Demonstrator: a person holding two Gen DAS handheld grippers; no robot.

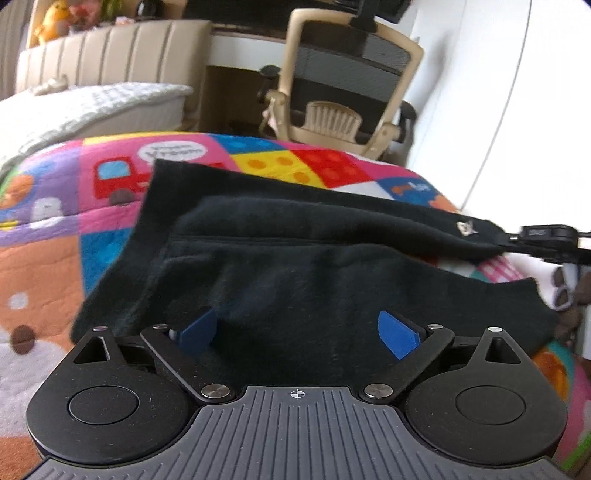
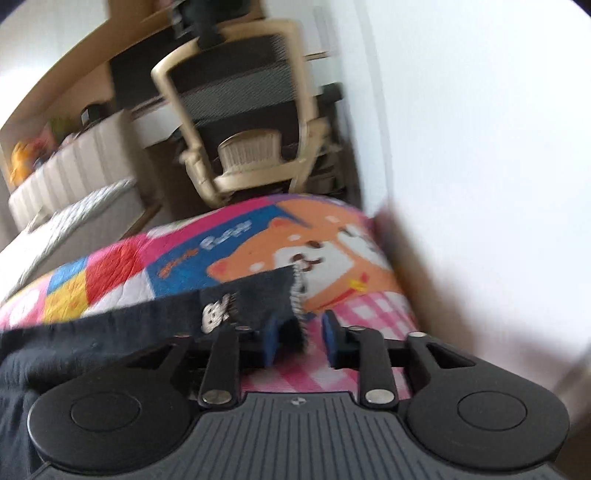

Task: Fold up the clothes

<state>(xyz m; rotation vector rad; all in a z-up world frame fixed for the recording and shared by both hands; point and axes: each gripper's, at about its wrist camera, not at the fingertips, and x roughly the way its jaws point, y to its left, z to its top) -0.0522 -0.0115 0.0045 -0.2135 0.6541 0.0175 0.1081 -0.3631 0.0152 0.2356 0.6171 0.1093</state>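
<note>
A bright bedroom: a bed (image 1: 51, 229) under a colourful cartoon patchwork quilt (image 2: 258, 240), a beige office chair (image 1: 343, 88) with dark mesh back beyond its far edge, a padded cream headboard (image 1: 110, 55) left, a white wall (image 2: 480, 129) right.

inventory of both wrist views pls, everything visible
black garment: 1, black with small white logo, partly folded on the quilt
patchwork quilt: 1, multicolour cartoon print, covers the bed under the garment
office chair: 1, beige frame with dark mesh, behind the bed
upholstered headboard: 1, beige, far left
plush toy: 1, yellow, above the headboard
left gripper: 1, black with blue pads, open over the garment
right gripper: 1, black with blue pads, jaws apart at the garment's edge
</note>
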